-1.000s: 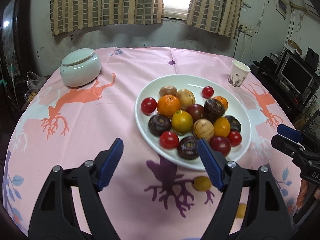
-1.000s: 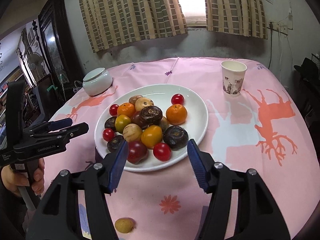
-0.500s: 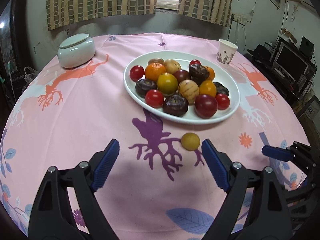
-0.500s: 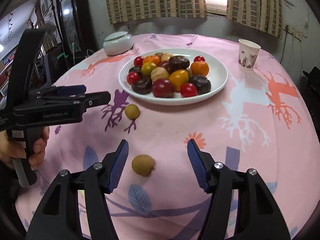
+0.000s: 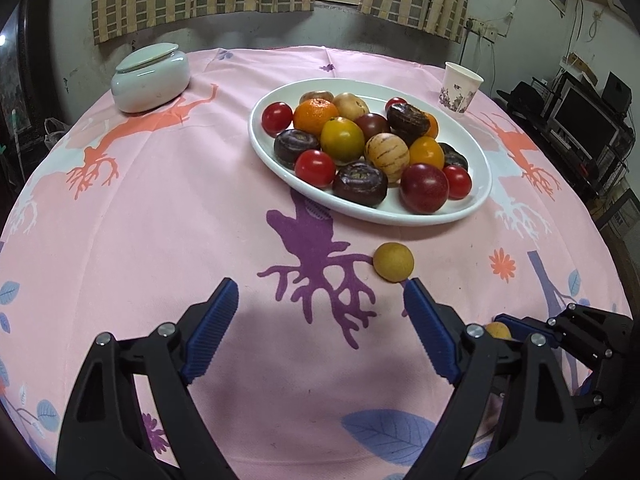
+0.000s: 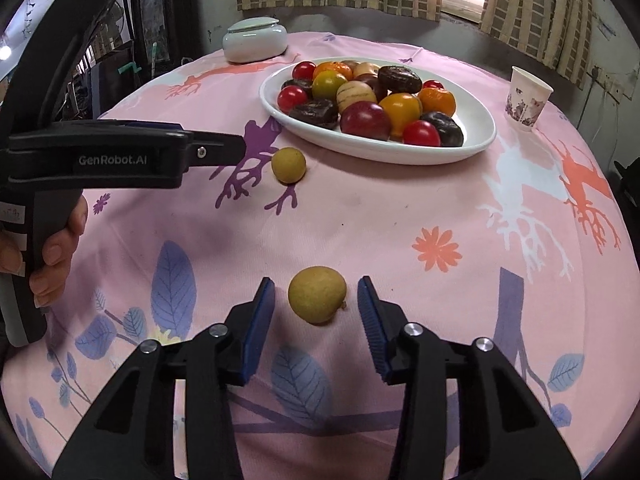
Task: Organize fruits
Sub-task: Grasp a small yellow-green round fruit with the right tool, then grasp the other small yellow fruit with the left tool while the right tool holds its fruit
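Observation:
A white oval plate (image 5: 476, 204) (image 6: 476, 120) holds several fruits: red tomatoes, oranges, dark purple fruits, a striped pale one. Two small yellow-brown fruits lie loose on the pink cloth. One (image 5: 393, 261) (image 6: 288, 165) lies just in front of the plate, beyond my left gripper's right fingertip. The other (image 6: 317, 294) (image 5: 498, 331) sits between the open fingers of my right gripper (image 6: 316, 294), with a gap on each side. My left gripper (image 5: 320, 294) is open and empty above the cloth.
A white lidded ceramic jar (image 5: 150, 78) (image 6: 255, 38) stands at the far left. A paper cup (image 5: 461, 87) (image 6: 528, 99) stands at the far right. The round table drops off at its edges; shelves and monitors (image 5: 580, 120) stand to the right.
Both grippers have pulled back from the plate toward the near edge. My right gripper has closed in around the nearer loose fruit and narrowed its opening. The left stays wide open.

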A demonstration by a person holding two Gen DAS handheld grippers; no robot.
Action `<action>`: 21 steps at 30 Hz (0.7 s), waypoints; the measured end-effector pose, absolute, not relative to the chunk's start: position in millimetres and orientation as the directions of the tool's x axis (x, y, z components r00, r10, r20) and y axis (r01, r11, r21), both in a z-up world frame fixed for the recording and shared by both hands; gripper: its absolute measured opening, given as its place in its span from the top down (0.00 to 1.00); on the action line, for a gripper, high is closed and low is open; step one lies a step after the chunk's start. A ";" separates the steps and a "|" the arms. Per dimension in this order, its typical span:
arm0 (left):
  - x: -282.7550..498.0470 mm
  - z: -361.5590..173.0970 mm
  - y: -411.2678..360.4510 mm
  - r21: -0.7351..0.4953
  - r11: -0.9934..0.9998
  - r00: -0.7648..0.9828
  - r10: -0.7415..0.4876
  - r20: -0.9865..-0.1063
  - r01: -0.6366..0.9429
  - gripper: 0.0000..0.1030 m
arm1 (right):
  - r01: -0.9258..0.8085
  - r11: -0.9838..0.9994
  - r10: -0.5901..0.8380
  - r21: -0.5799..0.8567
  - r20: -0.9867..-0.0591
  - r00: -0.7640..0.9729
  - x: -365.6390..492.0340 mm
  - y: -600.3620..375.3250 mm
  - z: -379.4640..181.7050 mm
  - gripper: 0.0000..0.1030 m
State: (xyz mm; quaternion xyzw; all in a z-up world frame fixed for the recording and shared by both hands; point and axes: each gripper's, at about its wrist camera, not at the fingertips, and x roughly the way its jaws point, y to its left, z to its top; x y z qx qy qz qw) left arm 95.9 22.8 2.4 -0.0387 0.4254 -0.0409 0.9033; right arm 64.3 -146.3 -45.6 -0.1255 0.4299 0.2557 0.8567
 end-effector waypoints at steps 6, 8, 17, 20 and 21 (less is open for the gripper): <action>95.4 -0.7 17.9 -0.132 0.989 0.623 -0.142 -0.769 0.062 0.16 | -0.533 0.844 0.359 0.056 -0.798 0.485 68.4 -151.9 -42.1 0.72; 95.6 -1.0 13.9 -0.127 0.990 0.621 -0.138 -0.771 0.063 0.16 | -0.529 0.845 0.377 0.078 -0.787 0.488 69.2 -156.7 -36.2 0.72; 116.8 -12.2 -21.6 -0.039 0.996 0.576 -0.081 -0.813 0.084 0.16 | -0.432 0.892 0.384 0.134 -0.730 0.565 78.7 -197.9 -4.9 0.72; 125.2 -15.7 -25.6 -0.048 0.997 0.576 -0.076 -0.814 0.065 0.18 | -0.419 0.894 0.399 0.161 -0.711 0.579 79.1 -207.5 2.4 0.72; 127.9 -17.2 -27.1 -0.040 0.997 0.575 -0.069 -0.815 0.064 0.25 | -0.420 0.893 0.403 0.165 -0.709 0.579 78.9 -208.1 3.9 0.72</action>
